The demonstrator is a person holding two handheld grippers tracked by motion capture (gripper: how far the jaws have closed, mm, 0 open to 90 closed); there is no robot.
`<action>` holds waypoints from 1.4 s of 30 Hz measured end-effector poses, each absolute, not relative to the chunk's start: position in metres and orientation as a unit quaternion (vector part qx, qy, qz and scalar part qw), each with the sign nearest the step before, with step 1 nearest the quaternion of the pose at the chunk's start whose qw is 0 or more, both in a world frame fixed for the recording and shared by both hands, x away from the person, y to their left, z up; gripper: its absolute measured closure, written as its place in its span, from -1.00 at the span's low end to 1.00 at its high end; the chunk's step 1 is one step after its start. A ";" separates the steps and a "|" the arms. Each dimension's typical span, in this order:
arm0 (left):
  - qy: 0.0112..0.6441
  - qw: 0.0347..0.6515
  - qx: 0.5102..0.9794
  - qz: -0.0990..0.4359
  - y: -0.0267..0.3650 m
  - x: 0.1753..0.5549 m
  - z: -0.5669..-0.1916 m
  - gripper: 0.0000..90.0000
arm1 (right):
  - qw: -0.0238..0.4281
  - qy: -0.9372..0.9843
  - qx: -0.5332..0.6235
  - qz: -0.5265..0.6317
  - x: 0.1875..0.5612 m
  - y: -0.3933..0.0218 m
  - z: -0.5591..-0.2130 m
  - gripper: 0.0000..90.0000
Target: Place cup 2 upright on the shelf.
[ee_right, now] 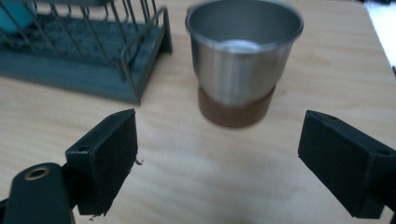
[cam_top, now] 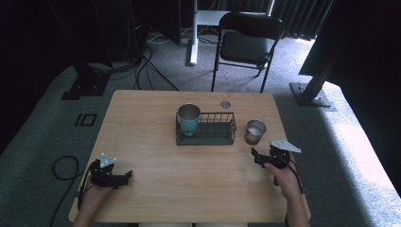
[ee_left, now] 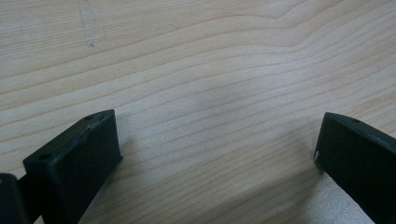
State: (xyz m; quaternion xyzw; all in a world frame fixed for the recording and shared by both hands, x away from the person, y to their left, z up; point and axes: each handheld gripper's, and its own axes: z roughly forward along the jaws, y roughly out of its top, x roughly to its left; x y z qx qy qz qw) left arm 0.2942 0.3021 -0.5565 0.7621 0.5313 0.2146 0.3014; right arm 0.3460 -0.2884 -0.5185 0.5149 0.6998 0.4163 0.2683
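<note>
A steel cup with a brown base (cam_top: 255, 131) stands upright on the wooden table (cam_top: 189, 189), just right of a dark wire basket (cam_top: 208, 135). A teal cup with a metal rim (cam_top: 189, 119) stands in the basket's left end. My right gripper (cam_top: 258, 156) is open just in front of the steel cup. In the right gripper view the steel cup (ee_right: 243, 60) rises a short way beyond the open gripper (ee_right: 219, 135), with the basket (ee_right: 93, 60) to its left. My left gripper (cam_top: 126, 176) rests near the table's front left, open over bare wood (ee_left: 217, 135).
A small round disc (cam_top: 225, 104) lies on the table behind the basket. A black folding chair (cam_top: 248, 42) stands beyond the far edge. Black stands (cam_top: 312, 90) and cables (cam_top: 64, 165) are on the carpet around the table.
</note>
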 end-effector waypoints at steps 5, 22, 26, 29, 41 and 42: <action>0.531 0.301 0.762 0.215 0.302 0.294 -0.556 -0.98 | 0.279 0.696 0.512 0.419 0.355 -0.287 -0.516 -0.74; 0.531 0.302 0.762 0.215 0.302 0.294 -0.557 -0.99 | 0.298 0.684 0.516 0.421 0.389 -0.285 -0.505 -0.74; 0.531 0.302 0.762 0.215 0.302 0.294 -0.557 -0.99 | 0.297 0.683 0.516 0.423 0.394 -0.283 -0.504 -0.74; 0.532 0.302 0.762 0.215 0.302 0.294 -0.557 -0.98 | 0.295 0.684 0.518 0.421 0.398 -0.281 -0.505 -0.74; 0.531 0.302 0.762 0.215 0.302 0.294 -0.557 -0.98 | 0.298 0.681 0.526 0.413 0.413 -0.275 -0.510 -0.74; 0.532 0.302 0.762 0.215 0.302 0.294 -0.557 -0.98 | 0.297 0.681 0.526 0.413 0.414 -0.275 -0.510 -0.74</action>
